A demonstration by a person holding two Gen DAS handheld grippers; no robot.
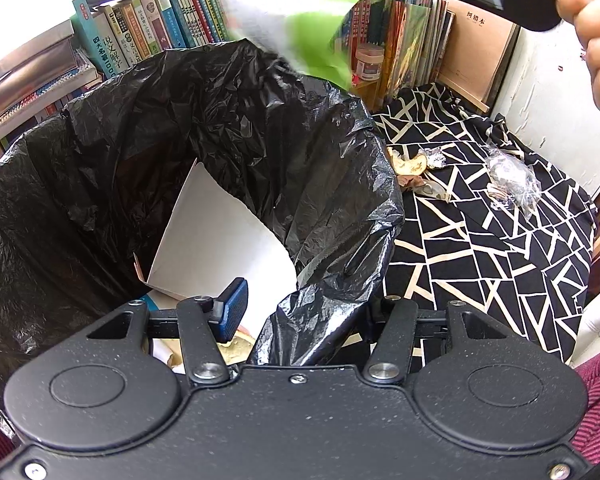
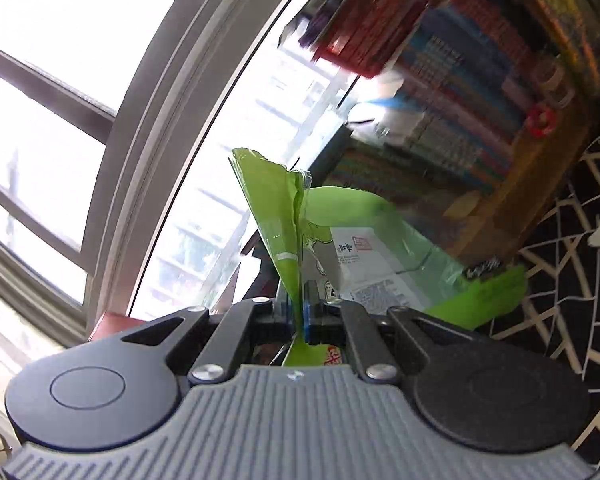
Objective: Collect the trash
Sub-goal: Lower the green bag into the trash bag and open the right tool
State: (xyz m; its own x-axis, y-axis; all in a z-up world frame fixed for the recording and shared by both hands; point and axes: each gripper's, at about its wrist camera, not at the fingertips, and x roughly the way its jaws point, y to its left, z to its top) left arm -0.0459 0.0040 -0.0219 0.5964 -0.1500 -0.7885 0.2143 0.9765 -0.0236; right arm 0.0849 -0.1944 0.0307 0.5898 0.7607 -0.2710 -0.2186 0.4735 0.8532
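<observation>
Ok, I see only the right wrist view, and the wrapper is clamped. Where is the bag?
Observer: The wrapper hangs above the far rim of the open black bag.
Operator: Is the bag empty?
Observer: No, a white card lies inside.
Operator: Is more trash left?
Observer: Yes, brown scraps and clear plastic lie on the cloth beside the bag.
</observation>
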